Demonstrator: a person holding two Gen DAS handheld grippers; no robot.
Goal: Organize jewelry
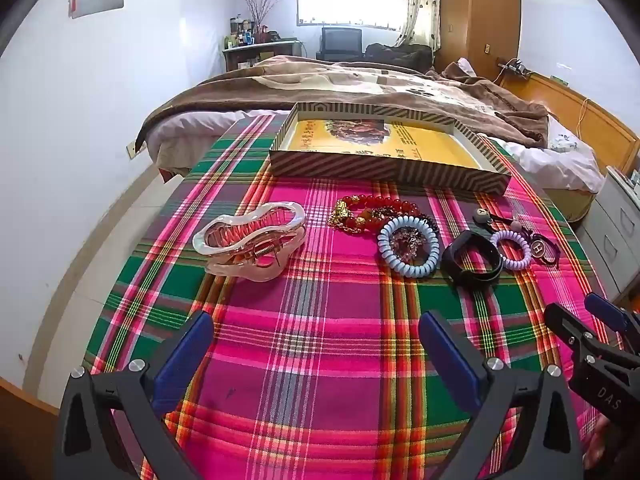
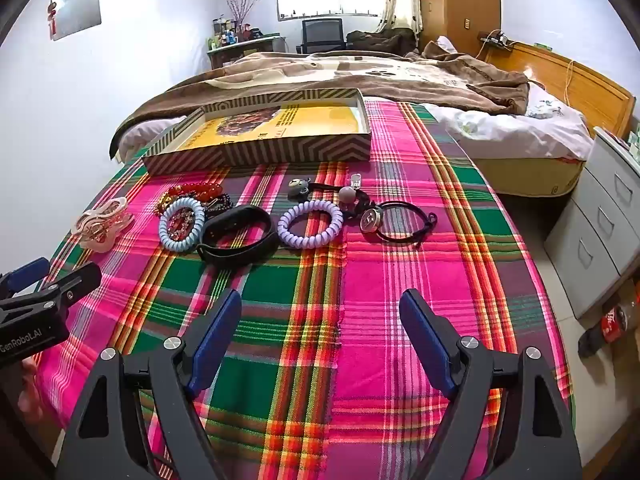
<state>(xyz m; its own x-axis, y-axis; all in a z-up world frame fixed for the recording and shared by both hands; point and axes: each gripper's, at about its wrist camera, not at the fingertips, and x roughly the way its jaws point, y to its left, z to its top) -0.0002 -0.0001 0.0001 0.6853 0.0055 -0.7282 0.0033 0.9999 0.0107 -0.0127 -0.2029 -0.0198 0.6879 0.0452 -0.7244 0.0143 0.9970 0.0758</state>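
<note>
While both my left tongs [image 1: 316, 356] and right tongs [image 2: 320, 332] gape empty, the jewelry [image 2: 224, 220] lies before the box [image 1: 384, 168] at the worktop's [image 2: 360, 360] far edge.

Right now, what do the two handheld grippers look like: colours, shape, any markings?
Both are black plastic frames with silver bolt heads and two fingers faced with flat blue pads. The left gripper shows white "GenRobot.AI" lettering on its body in the right wrist view; the right gripper shows "DAS" in the left wrist view. No cables or sleeves visible.

Lower right of the left wrist view: "DAS" on the right gripper [image 1: 600, 322] body. Lower left of the right wrist view: "GenRobot.AI" on the left gripper [image 2: 52, 276] body. Tray [image 1: 384, 168] print is illegible.
</note>
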